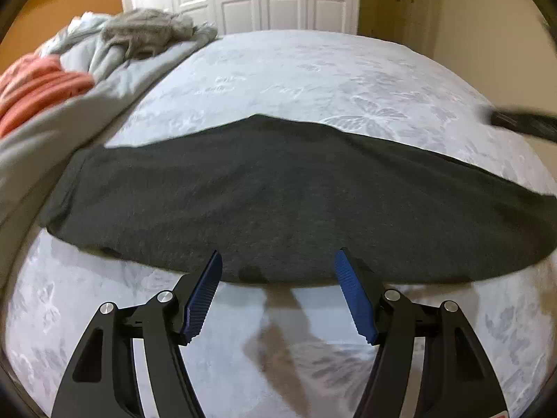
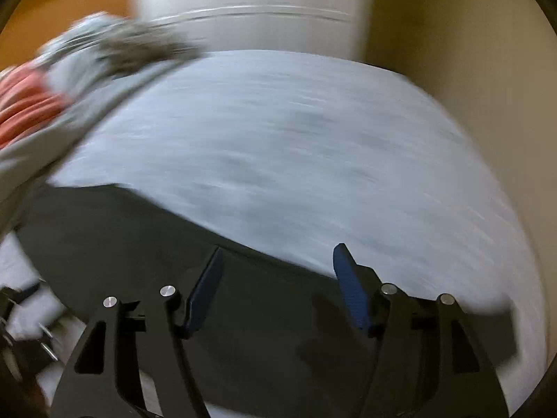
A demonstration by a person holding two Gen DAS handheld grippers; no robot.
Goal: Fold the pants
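Both tongs, left [image 1: 278, 261] and right [image 2: 276, 256], hover apart over dark pants [image 1: 243, 191]

My left gripper [image 1: 278, 261] has its jaws spread wide, nothing between the blue pads [image 1: 205, 296], tips angled slightly down. My right gripper [image 2: 276, 256] is also spread wide, holding nothing; its view is motion-blurred.

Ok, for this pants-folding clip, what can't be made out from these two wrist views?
- Right wrist view: motion-blurred throughout; the bedcover pattern and the wardrobe doors smear out.
- Dark pants: the right end runs past the edge of the left wrist view; waistband and leg ends cannot be told apart.
- Right gripper, left wrist view: only a blurred dark streak at the right edge.
- Left gripper, open: contact with the cloth is unclear.
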